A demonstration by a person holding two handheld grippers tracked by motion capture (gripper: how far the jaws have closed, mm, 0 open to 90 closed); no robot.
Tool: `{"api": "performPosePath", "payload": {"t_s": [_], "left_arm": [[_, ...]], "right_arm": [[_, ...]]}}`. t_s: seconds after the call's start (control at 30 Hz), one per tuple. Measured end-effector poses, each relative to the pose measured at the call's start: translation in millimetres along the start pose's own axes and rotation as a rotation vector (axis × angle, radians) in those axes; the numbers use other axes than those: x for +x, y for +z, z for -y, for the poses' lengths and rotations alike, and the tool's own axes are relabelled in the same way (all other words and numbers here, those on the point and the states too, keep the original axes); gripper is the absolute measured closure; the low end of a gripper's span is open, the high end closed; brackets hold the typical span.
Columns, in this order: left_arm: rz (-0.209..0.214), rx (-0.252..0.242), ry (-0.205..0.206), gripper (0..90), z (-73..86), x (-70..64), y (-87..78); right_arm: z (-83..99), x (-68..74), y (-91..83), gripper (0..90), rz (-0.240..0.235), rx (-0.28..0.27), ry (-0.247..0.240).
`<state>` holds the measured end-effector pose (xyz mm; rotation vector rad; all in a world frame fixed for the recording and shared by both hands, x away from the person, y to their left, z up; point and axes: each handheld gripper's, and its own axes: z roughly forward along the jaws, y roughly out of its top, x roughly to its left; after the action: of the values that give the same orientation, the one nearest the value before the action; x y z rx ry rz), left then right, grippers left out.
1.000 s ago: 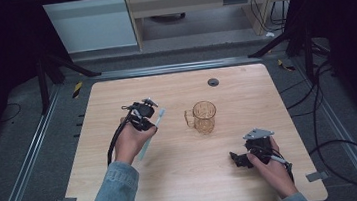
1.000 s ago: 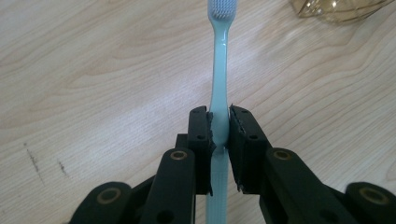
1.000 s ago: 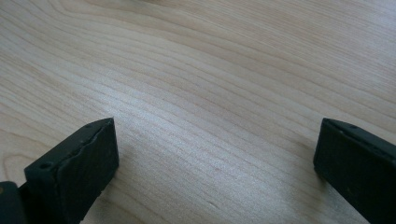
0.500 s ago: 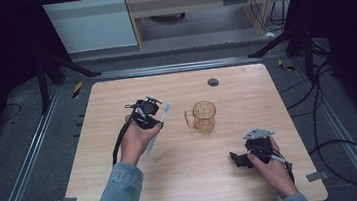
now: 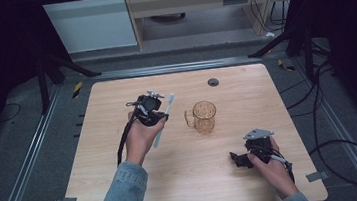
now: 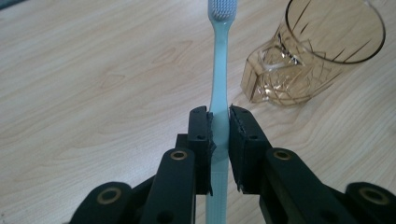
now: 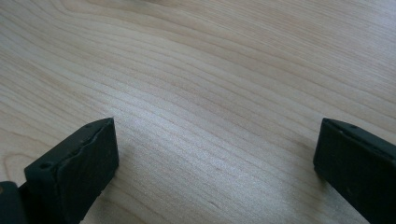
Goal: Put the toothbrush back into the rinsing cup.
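Note:
A light blue toothbrush [image 5: 169, 103] is clamped by its handle in my left gripper [image 5: 154, 108], left of the table's centre. In the left gripper view the jaws [image 6: 219, 114] press both sides of the toothbrush [image 6: 219, 60], and its white bristle head points away from me. An amber cut-glass mug [image 5: 204, 117] stands upright just right of it, handle toward the left gripper. The mug [image 6: 313, 51] looks empty. My right gripper [image 5: 240, 159] rests low near the front right of the table, open, with bare wood between its jaws [image 7: 215, 154].
The wooden table [image 5: 126, 196] has a small dark round insert [image 5: 213, 81] near its far edge. Metal rails run along both sides on the floor. Cables [image 5: 344, 163] lie on the floor at the right, and cabinets stand beyond the far edge.
My left gripper has carried the toothbrush a little to the right, closer to the mug. The right gripper has stayed where it was.

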<state>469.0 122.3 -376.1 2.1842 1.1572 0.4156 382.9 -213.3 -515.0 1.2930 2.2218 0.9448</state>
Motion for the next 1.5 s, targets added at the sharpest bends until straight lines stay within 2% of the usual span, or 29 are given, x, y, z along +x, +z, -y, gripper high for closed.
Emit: {"api": "performPosePath", "payload": {"t_s": [0.1,0.33,0.57,0.87,1.13,1.5], "left_arm": [[-0.018,-0.032,0.008,78.7,-1.8,-1.2,-2.2],[-0.045,-0.138,-0.014,78.7,-6.0,-4.2,-7.9],[-0.064,-0.197,-0.005,78.8,-13.8,-10.7,-4.8],[-0.078,-0.295,-0.02,78.8,-16.7,-20.7,-0.2],[-0.098,-0.415,-0.053,78.8,-17.9,-20.6,-2.4],[-0.109,-0.497,-0.047,78.8,-19.0,-26.2,-2.7]], "right_arm": [[0.3,-0.4,0.2,0.4,0.0,-0.002,-0.011],[0.4,-0.6,0.2,0.4,-0.001,-0.002,-0.013],[0.4,-0.6,0.2,0.3,-0.001,-0.002,-0.014],[0.4,-0.7,0.2,0.3,-0.002,-0.003,-0.016],[0.4,-0.6,0.2,0.3,-0.002,-0.002,-0.014],[0.4,-0.9,0.2,0.3,-0.005,-0.002,-0.017]]}}
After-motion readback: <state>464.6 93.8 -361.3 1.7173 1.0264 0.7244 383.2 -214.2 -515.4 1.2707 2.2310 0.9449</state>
